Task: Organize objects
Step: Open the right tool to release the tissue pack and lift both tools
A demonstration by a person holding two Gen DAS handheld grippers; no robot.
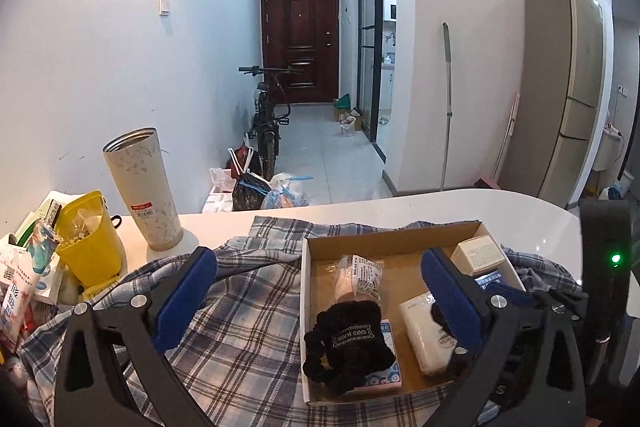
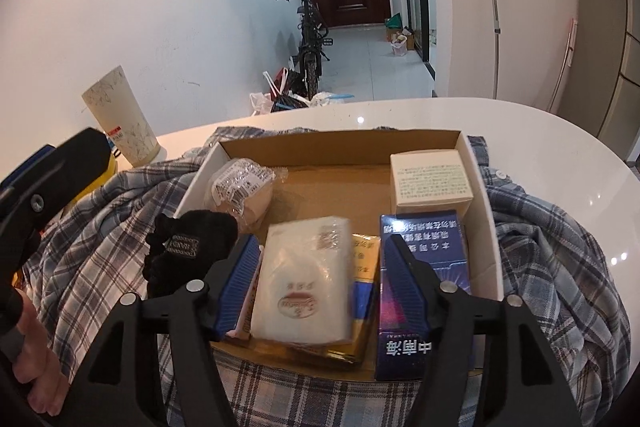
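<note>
Both tongs stand wide: our left gripper (image 1: 316, 291) hovers over the cardboard box (image 1: 306, 327), holding nothing; our right gripper (image 2: 324, 279) straddles the white tissue pack (image 2: 304, 279), not pinching it. That box rests on the plaid shirt (image 2: 560, 259) at the table (image 2: 540, 131) centre.

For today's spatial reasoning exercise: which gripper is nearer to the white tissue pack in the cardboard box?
Right. The right gripper straddles the white tissue pack, one finger on each side. The left gripper hangs open wider above the black scrunchie, the pack by its right finger.
</note>
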